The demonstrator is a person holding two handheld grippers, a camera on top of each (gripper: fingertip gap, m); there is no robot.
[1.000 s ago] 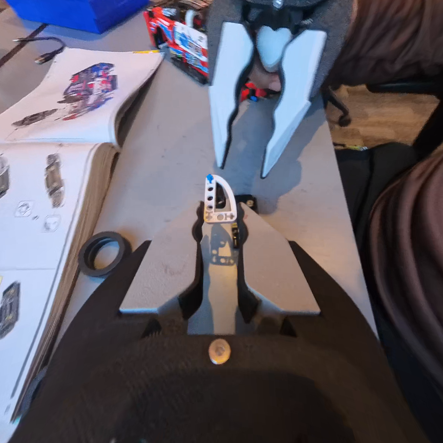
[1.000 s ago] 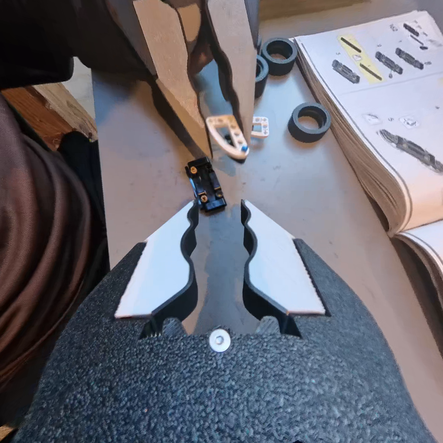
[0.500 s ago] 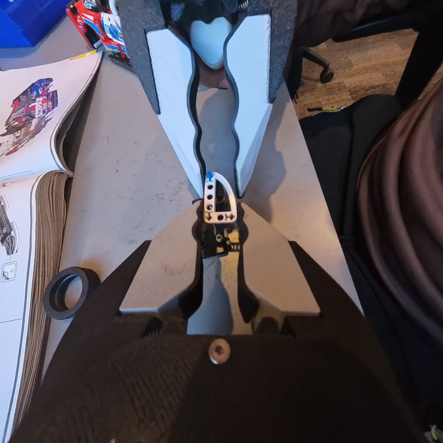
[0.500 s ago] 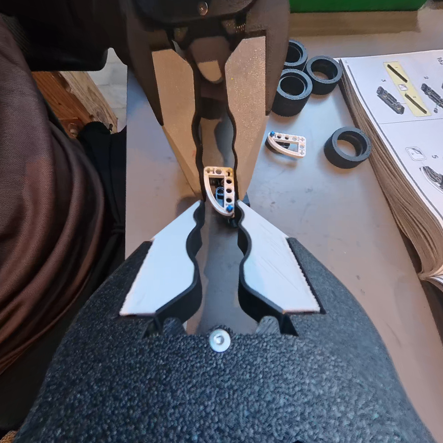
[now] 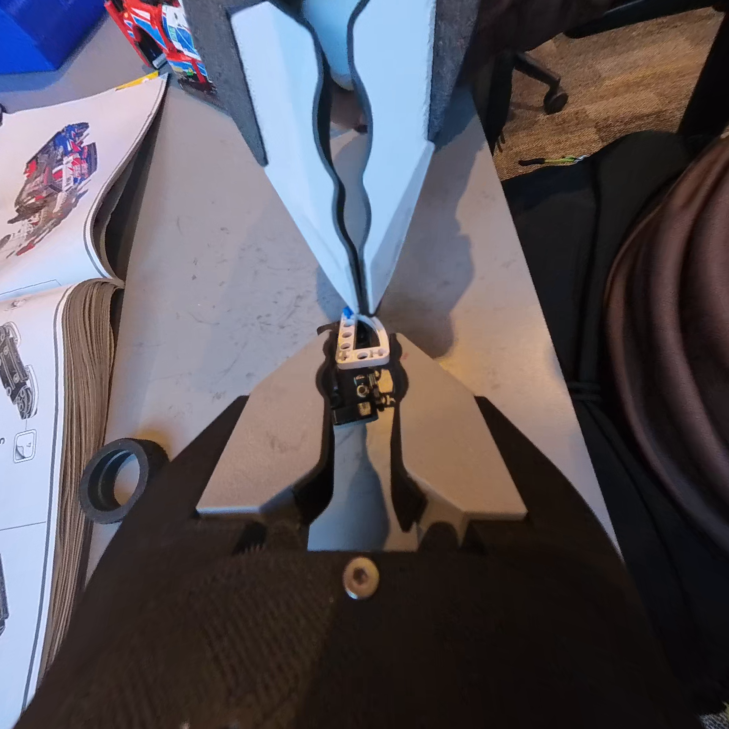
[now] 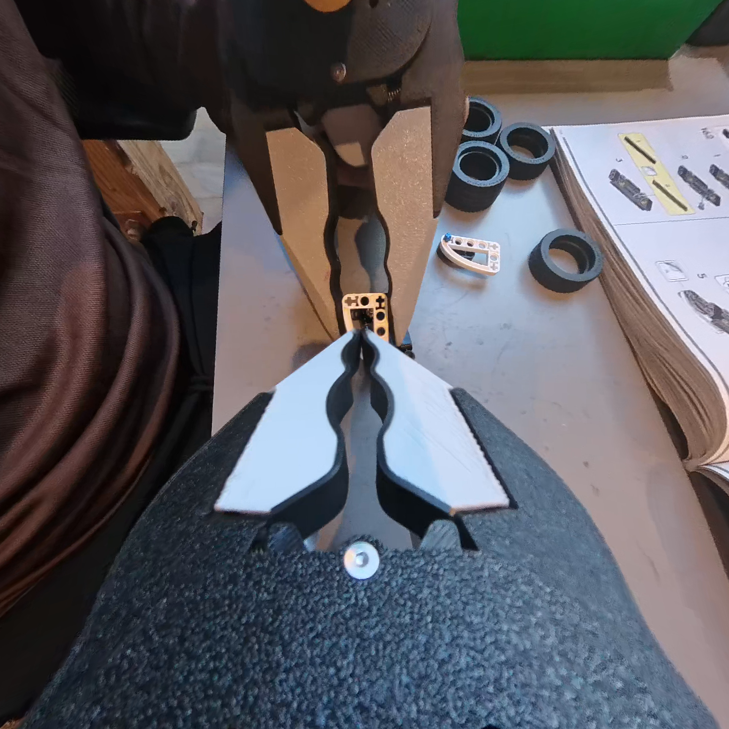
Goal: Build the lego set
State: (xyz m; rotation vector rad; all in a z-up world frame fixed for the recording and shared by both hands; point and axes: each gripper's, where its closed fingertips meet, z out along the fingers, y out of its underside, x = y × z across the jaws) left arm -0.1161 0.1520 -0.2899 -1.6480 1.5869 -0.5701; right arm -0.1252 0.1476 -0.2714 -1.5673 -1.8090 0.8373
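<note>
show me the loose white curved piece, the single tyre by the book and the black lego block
loose white curved piece (image 6: 471, 253), right wrist view, on its holed beam
single tyre (image 6: 565, 260), right wrist view, on its near rim
black lego block (image 5: 357, 398), left wrist view, on its top face

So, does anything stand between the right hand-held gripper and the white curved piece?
Nothing visible does. The right hand-held gripper is shut on the tip of the white curved piece, which the left hand-held gripper holds from the opposite side.

Dim, warm-tinted light — soft shadows on the table (image 5: 221, 244), wide-angle bending and blur at edges.
</note>
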